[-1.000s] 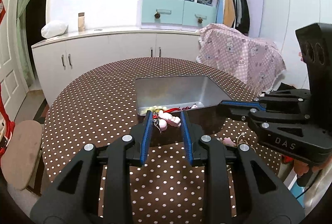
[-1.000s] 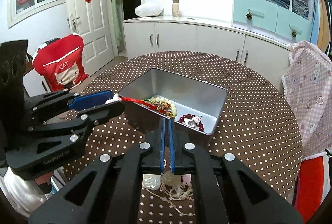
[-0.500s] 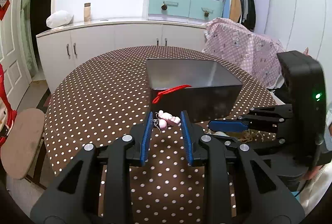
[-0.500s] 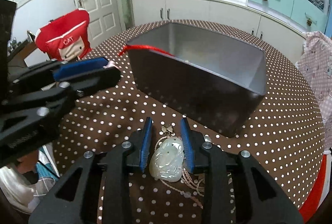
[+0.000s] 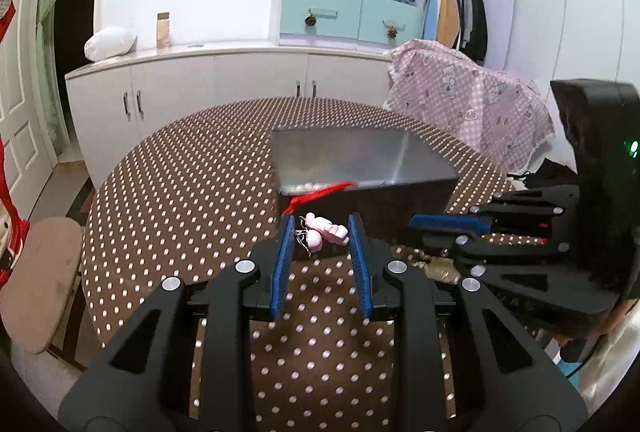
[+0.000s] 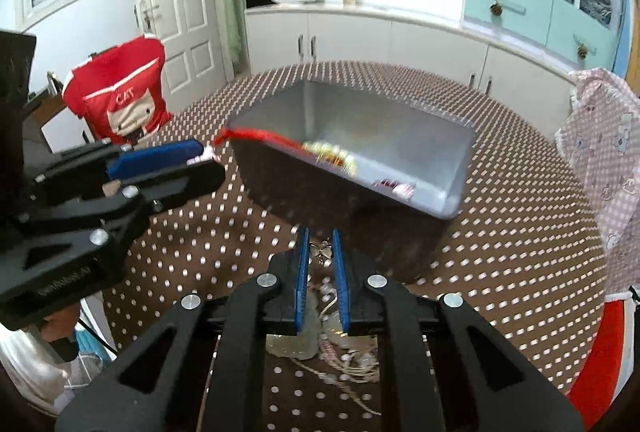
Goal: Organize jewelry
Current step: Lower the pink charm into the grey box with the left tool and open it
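Observation:
A metal tin (image 5: pixel 360 159) (image 6: pixel 384 135) stands on the dotted table with beads (image 6: pixel 332 153) inside and a red cord (image 5: pixel 320 191) (image 6: pixel 256 133) hanging over its near rim. My left gripper (image 5: pixel 320 232) is open around a pink charm (image 5: pixel 324 232) lying on the table before the tin. My right gripper (image 6: pixel 320 248) is partly open, low over a pile of jewelry with a pale jade pendant (image 6: pixel 296 342) and a small silver bow charm (image 6: pixel 322 252) between its fingers. It also shows in the left wrist view (image 5: pixel 448 224).
The round table has a brown dotted cloth (image 5: pixel 180 191). A red chair cover (image 6: pixel 120 91) is at the left, a pink-covered chair (image 5: pixel 460 99) at the right, white cabinets (image 5: pixel 200 83) behind. A stool (image 5: pixel 36 280) stands left of the table.
My right gripper has risen slightly and narrowed over the jewelry pile; the tin's inside shows again. My left gripper stays open around the pink charm.

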The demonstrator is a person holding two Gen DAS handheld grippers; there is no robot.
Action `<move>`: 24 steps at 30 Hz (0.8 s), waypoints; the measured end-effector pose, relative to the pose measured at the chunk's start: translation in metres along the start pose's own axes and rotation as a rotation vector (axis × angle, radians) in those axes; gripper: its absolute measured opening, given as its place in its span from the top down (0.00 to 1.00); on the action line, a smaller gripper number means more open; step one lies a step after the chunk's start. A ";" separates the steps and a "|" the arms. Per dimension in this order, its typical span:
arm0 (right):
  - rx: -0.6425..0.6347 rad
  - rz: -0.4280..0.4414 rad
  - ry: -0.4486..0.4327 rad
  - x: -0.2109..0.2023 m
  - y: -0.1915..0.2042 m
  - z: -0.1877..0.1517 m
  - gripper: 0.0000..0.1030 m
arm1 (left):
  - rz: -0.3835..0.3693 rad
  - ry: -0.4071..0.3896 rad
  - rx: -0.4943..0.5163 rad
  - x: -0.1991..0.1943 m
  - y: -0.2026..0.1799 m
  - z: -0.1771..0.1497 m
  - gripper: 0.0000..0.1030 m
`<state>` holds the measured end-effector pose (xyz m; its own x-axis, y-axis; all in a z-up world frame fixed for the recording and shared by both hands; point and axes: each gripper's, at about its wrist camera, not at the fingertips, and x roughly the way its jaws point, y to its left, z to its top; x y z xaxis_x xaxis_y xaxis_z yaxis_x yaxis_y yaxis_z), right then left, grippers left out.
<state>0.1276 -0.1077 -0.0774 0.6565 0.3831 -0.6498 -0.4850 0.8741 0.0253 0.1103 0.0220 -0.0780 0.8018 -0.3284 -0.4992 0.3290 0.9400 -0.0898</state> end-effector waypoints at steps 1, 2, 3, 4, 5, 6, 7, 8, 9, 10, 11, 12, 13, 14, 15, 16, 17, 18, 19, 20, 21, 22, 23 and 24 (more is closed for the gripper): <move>0.003 -0.001 -0.012 -0.004 -0.002 0.003 0.90 | -0.004 -0.008 0.003 0.000 -0.001 0.003 0.73; 0.007 -0.003 -0.028 -0.008 -0.006 0.006 0.90 | -0.008 -0.015 0.006 0.000 -0.003 0.006 0.73; 0.011 0.005 -0.038 -0.011 -0.008 0.008 0.90 | -0.010 -0.021 0.010 -0.001 -0.004 0.009 0.73; 0.018 0.012 -0.051 -0.015 -0.011 0.011 0.90 | -0.012 -0.029 0.015 -0.001 -0.005 0.012 0.73; 0.024 0.009 -0.060 -0.017 -0.013 0.013 0.90 | -0.013 -0.034 0.018 -0.001 -0.007 0.014 0.73; 0.025 0.003 -0.069 -0.019 -0.014 0.016 0.90 | -0.015 -0.039 0.021 0.000 -0.008 0.016 0.73; 0.024 -0.001 -0.079 -0.022 -0.015 0.016 0.90 | -0.019 -0.044 0.024 0.001 -0.009 0.020 0.73; 0.025 -0.001 -0.086 -0.023 -0.016 0.018 0.90 | -0.021 -0.048 0.026 0.001 -0.009 0.021 0.73; 0.030 0.000 -0.092 -0.025 -0.018 0.021 0.90 | -0.024 -0.051 0.028 0.002 -0.010 0.022 0.73; 0.035 -0.002 -0.098 -0.025 -0.021 0.023 0.90 | -0.024 -0.054 0.029 0.003 -0.011 0.025 0.73; 0.036 -0.003 -0.101 -0.025 -0.022 0.026 0.90 | -0.024 -0.054 0.029 0.004 -0.011 0.026 0.73; 0.036 -0.004 -0.105 -0.025 -0.024 0.028 0.90 | -0.024 -0.054 0.028 0.006 -0.011 0.027 0.73; 0.038 -0.005 -0.107 -0.025 -0.026 0.031 0.90 | -0.023 -0.052 0.027 0.008 -0.011 0.029 0.73; 0.040 -0.008 -0.108 -0.024 -0.027 0.032 0.90 | -0.022 -0.051 0.027 0.009 -0.012 0.029 0.73; 0.042 -0.008 -0.109 -0.024 -0.028 0.034 0.90 | -0.019 -0.049 0.025 0.011 -0.011 0.030 0.73; 0.044 -0.006 -0.111 -0.023 -0.029 0.035 0.90 | -0.015 -0.051 0.023 0.012 -0.011 0.031 0.73; 0.049 -0.006 -0.114 -0.022 -0.030 0.037 0.89 | -0.010 -0.050 0.022 0.013 -0.011 0.032 0.73; 0.051 -0.020 -0.119 -0.022 -0.031 0.038 0.88 | -0.002 -0.046 0.019 0.015 -0.011 0.033 0.70; 0.045 -0.036 -0.118 -0.022 -0.032 0.039 0.85 | 0.001 -0.043 0.015 0.016 -0.011 0.034 0.53; 0.039 -0.045 -0.118 -0.023 -0.033 0.039 0.83 | 0.003 -0.040 0.009 0.016 -0.010 0.035 0.41; 0.038 -0.047 -0.119 -0.023 -0.034 0.039 0.77 | 0.001 -0.044 0.008 0.016 -0.009 0.035 0.34; 0.041 -0.048 -0.121 -0.024 -0.035 0.039 0.66 | 0.000 -0.048 0.010 0.016 -0.008 0.035 0.34; 0.043 -0.052 -0.125 -0.025 -0.036 0.038 0.57 | 0.001 -0.051 0.017 0.015 -0.008 0.035 0.34; 0.045 -0.064 -0.131 -0.026 -0.037 0.038 0.48 | 0.005 -0.055 0.023 0.014 -0.008 0.035 0.34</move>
<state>0.1503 -0.1390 -0.0325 0.7566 0.3596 -0.5462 -0.4153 0.9094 0.0235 0.1364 0.0063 -0.0545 0.8297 -0.3285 -0.4514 0.3354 0.9397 -0.0673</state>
